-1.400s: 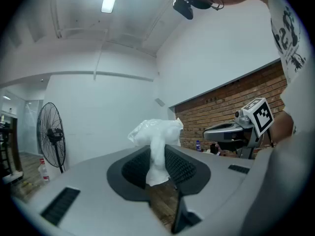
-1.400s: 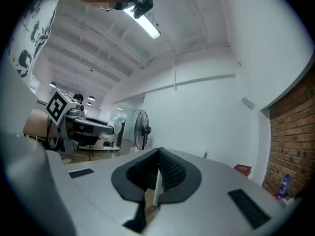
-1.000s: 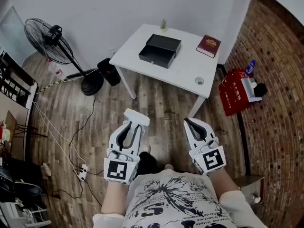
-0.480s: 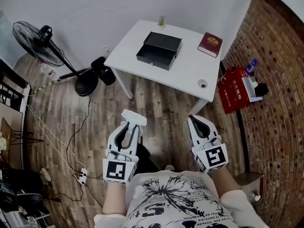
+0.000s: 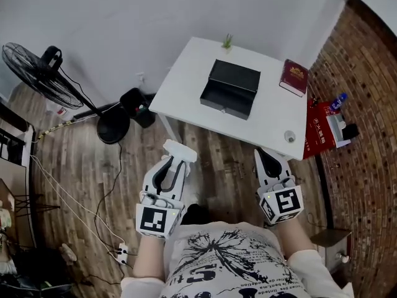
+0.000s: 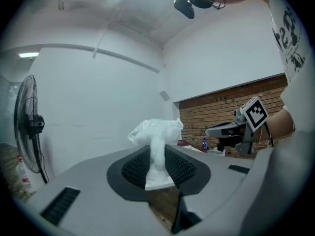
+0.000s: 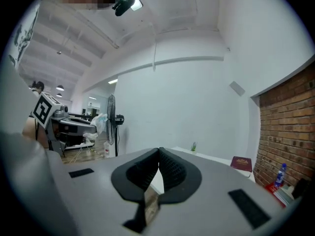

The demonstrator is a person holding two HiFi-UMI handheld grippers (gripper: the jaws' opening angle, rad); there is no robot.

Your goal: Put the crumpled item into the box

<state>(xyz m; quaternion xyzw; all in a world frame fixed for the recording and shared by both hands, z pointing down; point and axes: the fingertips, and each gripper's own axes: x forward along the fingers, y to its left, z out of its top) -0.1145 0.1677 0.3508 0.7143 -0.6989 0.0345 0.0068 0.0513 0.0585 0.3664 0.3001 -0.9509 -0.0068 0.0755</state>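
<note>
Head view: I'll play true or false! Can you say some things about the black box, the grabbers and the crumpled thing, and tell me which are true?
1. The left gripper is pinching a white crumpled item. True.
2. The crumpled item is inside the black box. False: it is between the left gripper's jaws, away from the box.
3. The right gripper holds the red book. False: its jaws are together on nothing, and the book lies on the table.
4. The black box sits on the white table. True.
5. The fan stands on the table. False: it stands on the wooden floor.
</note>
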